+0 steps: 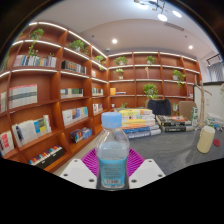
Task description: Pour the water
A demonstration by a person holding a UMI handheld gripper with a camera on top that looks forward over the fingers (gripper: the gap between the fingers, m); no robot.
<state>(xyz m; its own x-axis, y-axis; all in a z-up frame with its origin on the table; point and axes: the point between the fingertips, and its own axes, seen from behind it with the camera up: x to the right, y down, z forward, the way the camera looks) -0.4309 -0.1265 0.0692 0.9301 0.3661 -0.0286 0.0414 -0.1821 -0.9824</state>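
Note:
A clear plastic water bottle (113, 152) with a white cap and a blue label stands upright between my gripper's (112, 170) fingers. Both magenta pads (90, 163) press against its sides, so the gripper is shut on it. The bottle is lifted, with the grey table (175, 150) beyond and below it. A pale cream cup (206, 139) stands on the table, well ahead of the fingers and off to the right.
Tall wooden bookshelves (45, 95) filled with books run along the left side and the back wall. Stacks of books (140, 123) and small items lie on the far part of the table. Potted plants (150, 91) sit on the back shelves.

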